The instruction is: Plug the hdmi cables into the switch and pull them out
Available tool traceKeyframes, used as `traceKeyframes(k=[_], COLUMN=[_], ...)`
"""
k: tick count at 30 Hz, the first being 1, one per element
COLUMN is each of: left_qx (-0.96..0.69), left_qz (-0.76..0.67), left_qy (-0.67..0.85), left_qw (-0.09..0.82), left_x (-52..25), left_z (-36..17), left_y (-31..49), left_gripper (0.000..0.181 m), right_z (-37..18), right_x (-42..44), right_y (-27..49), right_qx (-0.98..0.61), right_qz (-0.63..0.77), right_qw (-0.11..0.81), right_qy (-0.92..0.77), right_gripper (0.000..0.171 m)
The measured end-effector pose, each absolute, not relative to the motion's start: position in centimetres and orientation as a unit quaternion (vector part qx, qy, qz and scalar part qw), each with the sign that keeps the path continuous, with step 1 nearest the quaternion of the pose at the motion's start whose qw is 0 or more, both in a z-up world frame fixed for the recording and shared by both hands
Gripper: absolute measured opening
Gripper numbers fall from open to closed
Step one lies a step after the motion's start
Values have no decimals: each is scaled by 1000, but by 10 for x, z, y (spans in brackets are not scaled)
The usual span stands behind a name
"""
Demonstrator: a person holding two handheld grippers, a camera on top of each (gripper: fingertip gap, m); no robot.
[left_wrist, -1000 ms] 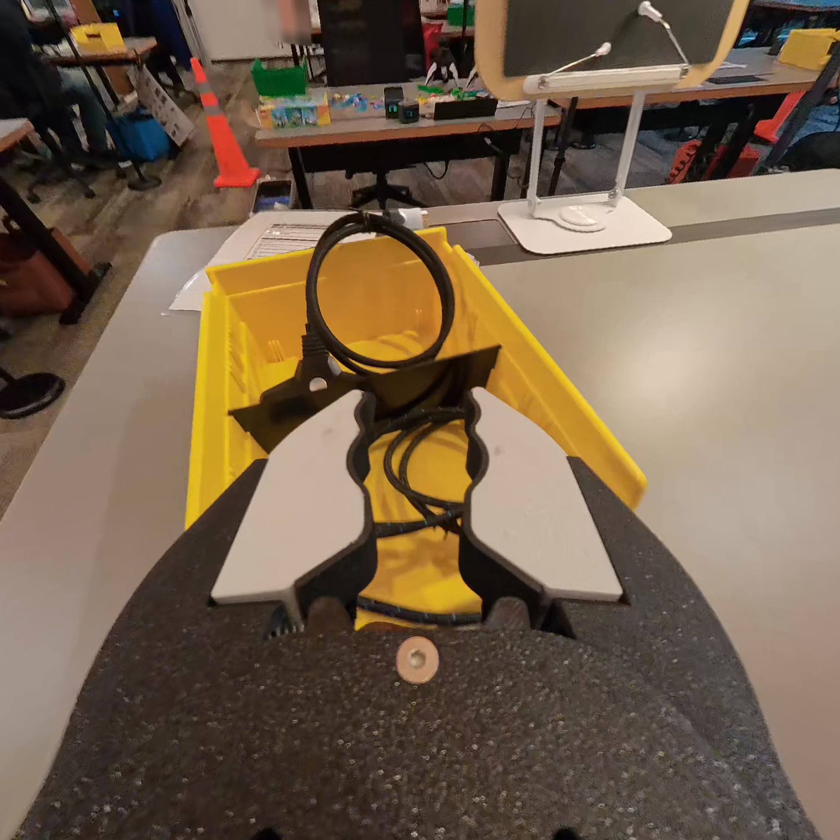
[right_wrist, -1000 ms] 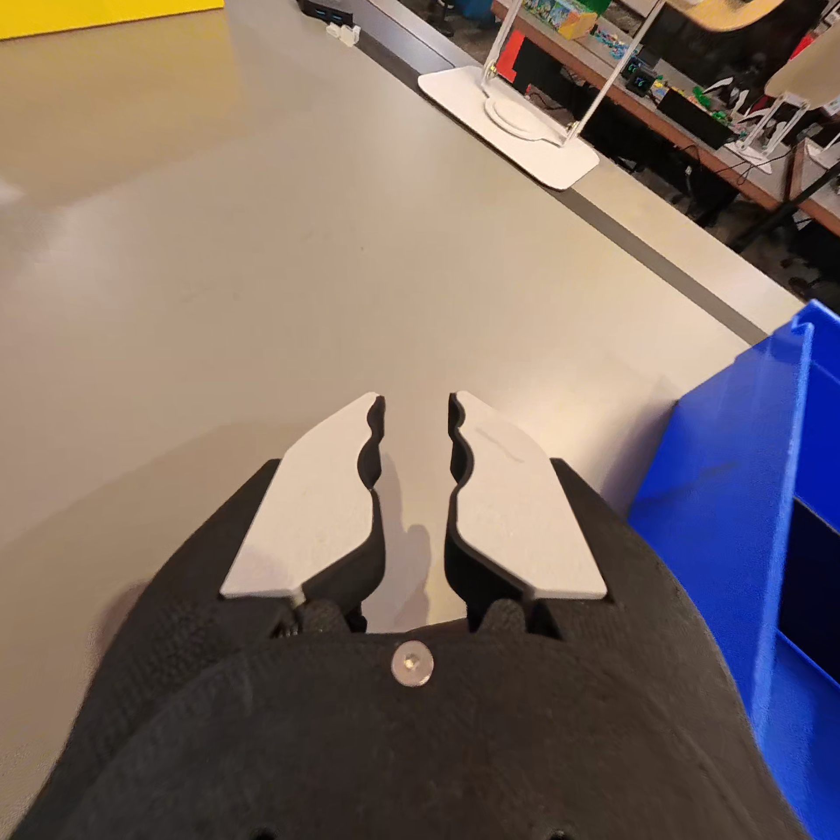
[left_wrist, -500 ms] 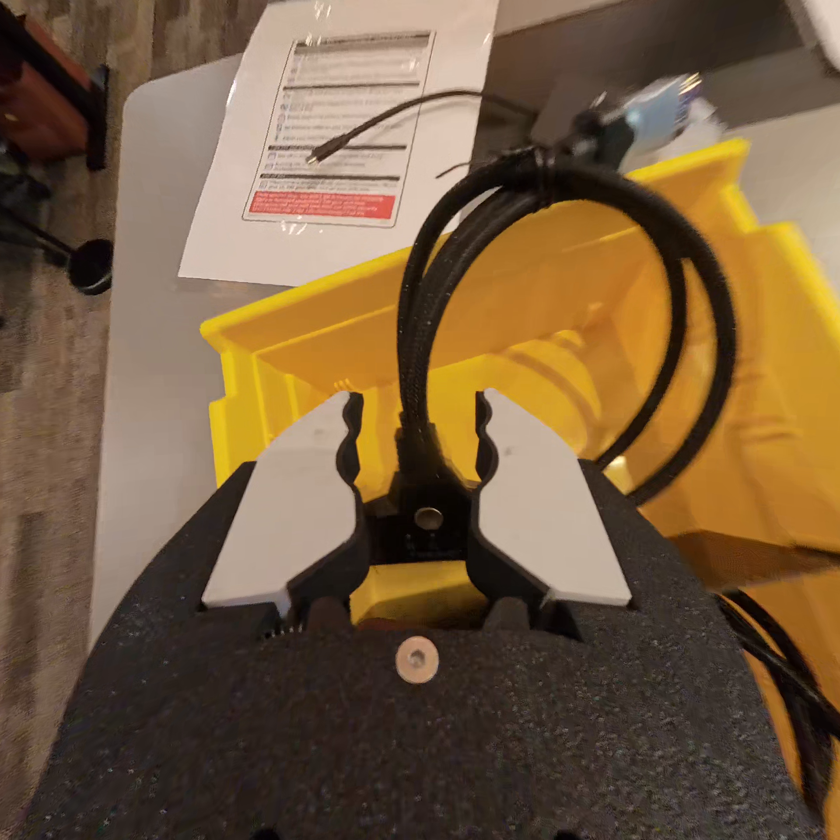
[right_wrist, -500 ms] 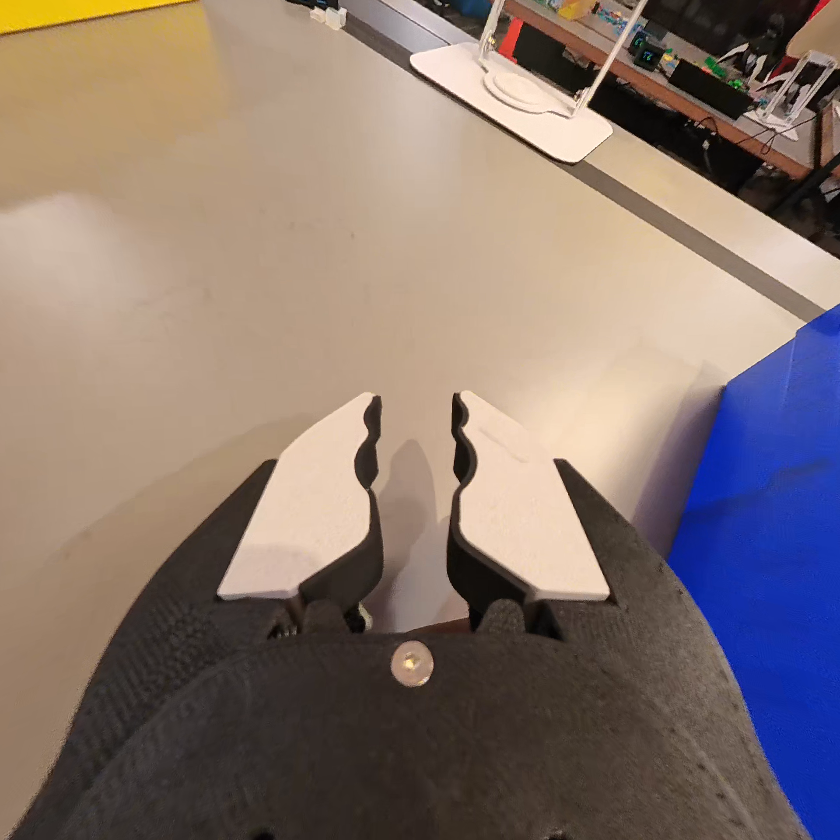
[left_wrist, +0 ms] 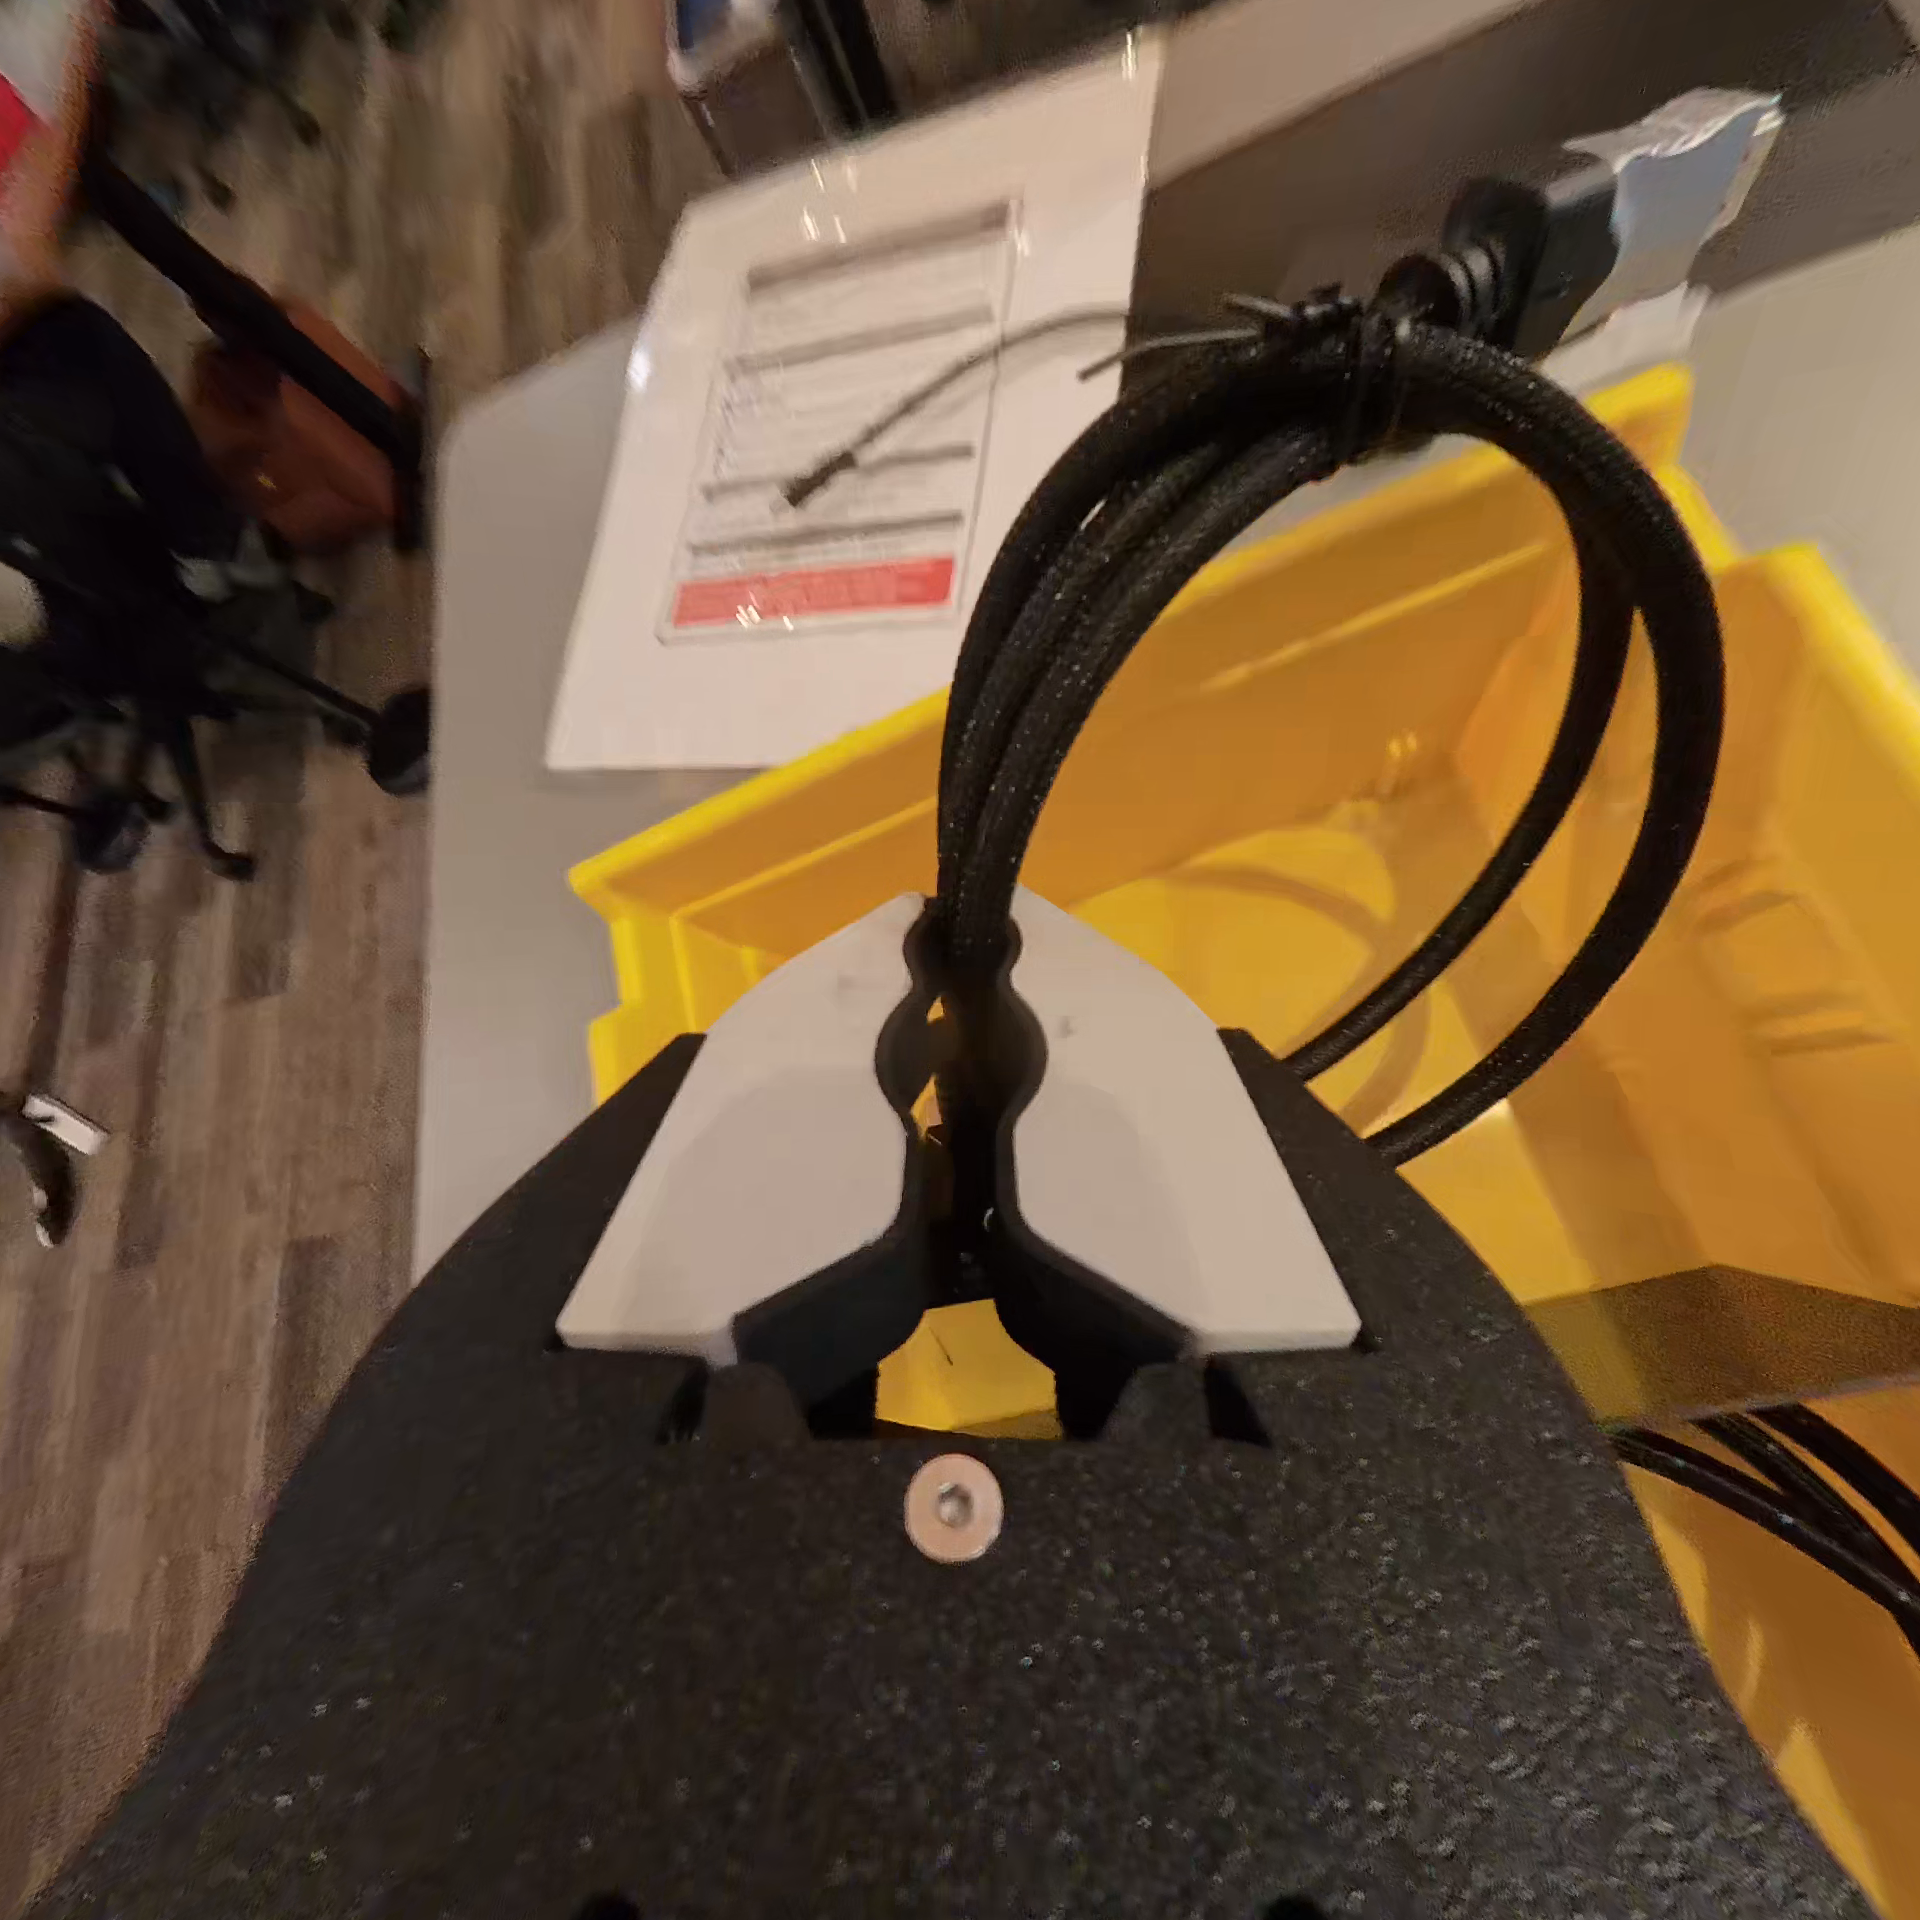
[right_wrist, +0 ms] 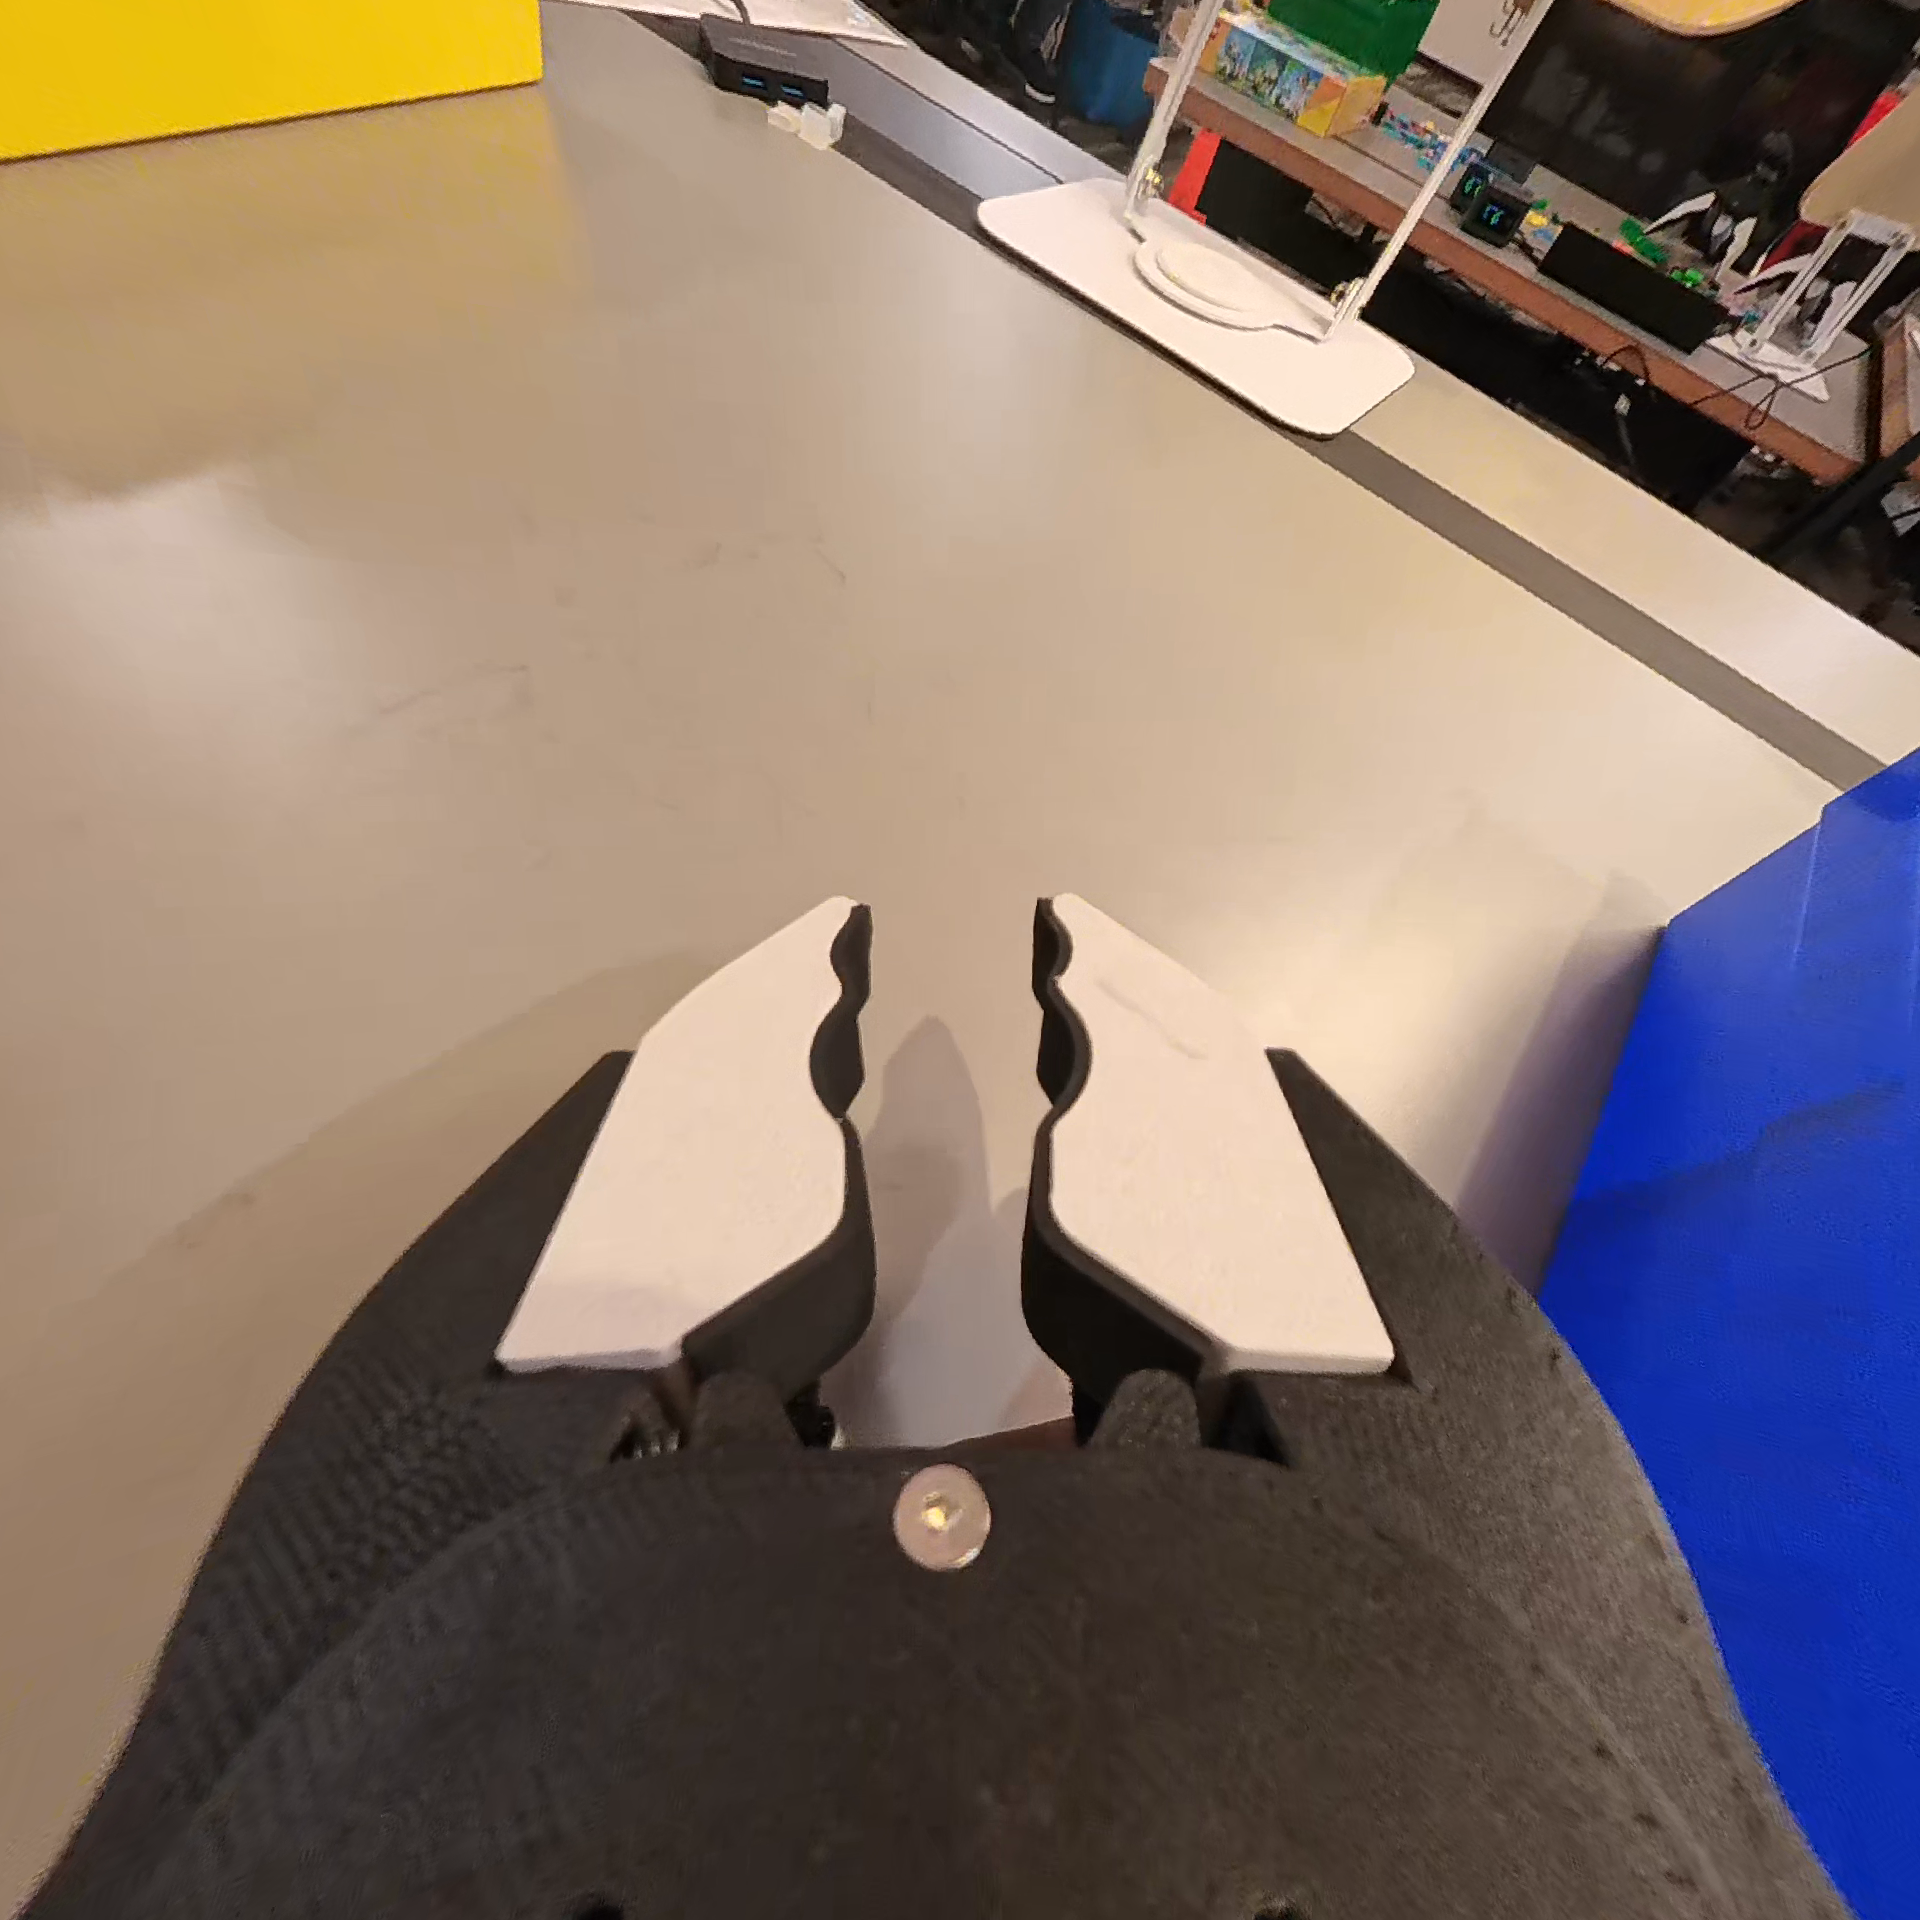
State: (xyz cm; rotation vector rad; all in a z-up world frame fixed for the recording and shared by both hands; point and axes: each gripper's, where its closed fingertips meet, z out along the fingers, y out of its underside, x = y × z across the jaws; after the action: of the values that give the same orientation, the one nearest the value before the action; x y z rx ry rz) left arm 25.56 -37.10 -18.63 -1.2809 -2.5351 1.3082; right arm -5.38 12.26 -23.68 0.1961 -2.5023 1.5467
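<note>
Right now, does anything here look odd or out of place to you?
One thing: the HDMI cable gripped by the left gripper over the yellow bin is bundled in a coil with a tie, and its far plug is wrapped in plastic. It looks unready for plugging in. The right gripper is open and holds nothing.

The left tongs (left_wrist: 961, 940) are clamped on a coiled black braided cable (left_wrist: 1340, 665), their grey fingers (left_wrist: 769, 1143) drawn together until the wavy inner edges nearly meet around the strand that rises from between the tips. Their black body tilts forward and down, and the cable loop stands up in front of them. The right tongs (right_wrist: 951, 920) hold nothing: their two grey fingers (right_wrist: 717, 1153) stand apart with a clear gap between the tips, pointing forward and slightly down over the tabletop (right_wrist: 520, 623), close above it.
</note>
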Motion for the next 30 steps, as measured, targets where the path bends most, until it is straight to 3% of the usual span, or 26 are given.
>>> traceKeyframes(k=[6, 13, 16, 21, 30], left_qx=[-406, -494, -553, -639, -686], left_qz=[544, 543, 493, 373, 270], left_qy=[-734, -666, -650, -632, -623], left_qw=[14, 131, 171, 231, 261], left_x=[241, 170, 134, 80, 1], left_z=[-93, -26, -42, -117, -230], left_y=[-334, -215, -160, -86, -30], left_gripper=[7, 7, 6, 7, 7], right_z=[-234, -233, -231, -227, -222], right_x=[-52, -52, -51, -49, -49], right_y=[124, 124, 124, 126, 128], right_qx=[69, 71, 73, 79, 82], right_qz=[532, 534, 539, 551, 563], right_qw=[92, 94, 98, 104, 123], right_qy=[-839, -837, -833, -824, -813], right_gripper=[30, 30, 30, 30, 30])
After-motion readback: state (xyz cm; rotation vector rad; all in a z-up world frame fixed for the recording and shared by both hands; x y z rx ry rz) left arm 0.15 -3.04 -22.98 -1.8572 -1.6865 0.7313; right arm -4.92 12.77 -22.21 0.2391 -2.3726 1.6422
